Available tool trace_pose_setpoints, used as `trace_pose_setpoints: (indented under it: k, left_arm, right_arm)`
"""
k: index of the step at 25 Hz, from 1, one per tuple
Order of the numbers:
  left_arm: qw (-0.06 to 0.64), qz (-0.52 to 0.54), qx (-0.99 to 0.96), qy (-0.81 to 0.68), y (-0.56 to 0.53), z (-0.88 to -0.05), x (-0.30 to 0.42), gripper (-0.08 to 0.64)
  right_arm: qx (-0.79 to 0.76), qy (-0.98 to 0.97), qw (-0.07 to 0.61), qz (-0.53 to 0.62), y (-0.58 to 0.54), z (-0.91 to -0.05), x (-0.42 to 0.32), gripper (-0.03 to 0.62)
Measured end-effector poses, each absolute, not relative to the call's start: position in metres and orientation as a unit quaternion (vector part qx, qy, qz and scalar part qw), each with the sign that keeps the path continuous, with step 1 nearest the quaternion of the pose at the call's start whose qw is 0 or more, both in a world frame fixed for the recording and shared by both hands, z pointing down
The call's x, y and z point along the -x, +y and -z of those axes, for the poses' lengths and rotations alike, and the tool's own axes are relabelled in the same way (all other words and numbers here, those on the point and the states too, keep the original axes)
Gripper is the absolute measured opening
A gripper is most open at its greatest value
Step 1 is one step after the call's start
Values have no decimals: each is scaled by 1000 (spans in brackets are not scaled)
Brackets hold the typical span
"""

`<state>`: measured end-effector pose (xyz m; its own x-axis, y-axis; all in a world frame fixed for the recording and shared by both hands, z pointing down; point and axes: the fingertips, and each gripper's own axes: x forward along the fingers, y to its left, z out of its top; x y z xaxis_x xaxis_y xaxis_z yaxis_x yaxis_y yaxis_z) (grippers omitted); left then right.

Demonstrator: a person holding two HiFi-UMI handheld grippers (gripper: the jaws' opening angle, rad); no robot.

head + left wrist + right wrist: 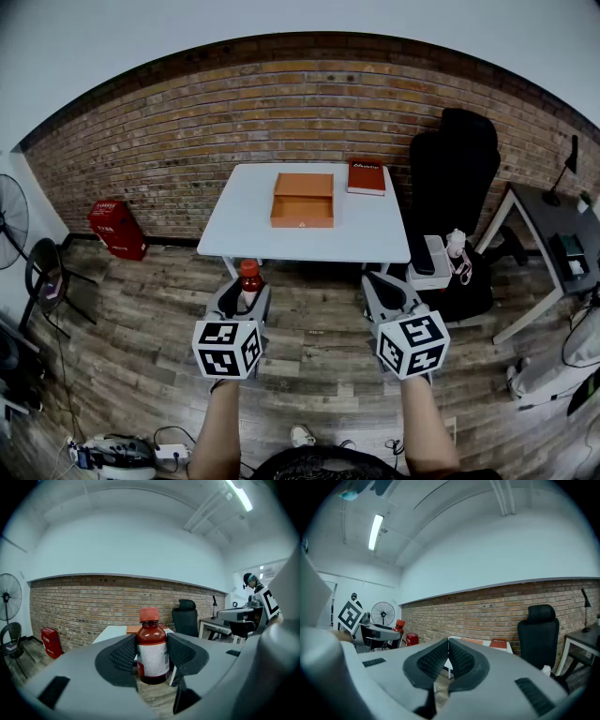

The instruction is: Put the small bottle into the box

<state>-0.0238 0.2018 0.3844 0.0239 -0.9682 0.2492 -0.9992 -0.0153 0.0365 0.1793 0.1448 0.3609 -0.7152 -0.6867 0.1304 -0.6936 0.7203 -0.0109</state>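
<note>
The left tool (152,645) clamps the small bottle (153,660) by its label; head view shows the box (302,200) open mid-counter (236,230); right tool (448,654) closed, empty.

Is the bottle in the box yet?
No, the brown red-capped bottle sits in the left hand-held gripper, away from the orange cardboard box.

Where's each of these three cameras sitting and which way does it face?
Head view: on the person's head, looking steeply down at table, box; both forearms, left gripper, right gripper show.
Left gripper view: rides that gripper, faces the brick wall; its jaws grip the small bottle.
Right gripper view: rides that gripper, faces the same wall; jaws shut, empty.
Shared: all show the table.
</note>
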Motion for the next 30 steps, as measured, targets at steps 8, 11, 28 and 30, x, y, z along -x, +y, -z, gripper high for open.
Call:
trace_pose_setpoints:
  k: [8,11,28,30]
  left_arm:
    - [100,-78,-721,-681,190,-389,42,219]
    - [101,-78,-728,-673,185,-390,48,219]
    - [101,-82,-742,-657,162,-395,82,219]
    - [102,-84,-741,-658,156,-397,85,219]
  right_arm:
    - [-385,-920,67,-31,140,-366,-157,21]
    - [-392,-917,68,-30,139,-365,-149,21]
    - [-403,-912,71,-31,119,-366,-108,21]
    - [-400,-913,68,-33,111,-368,-104,21]
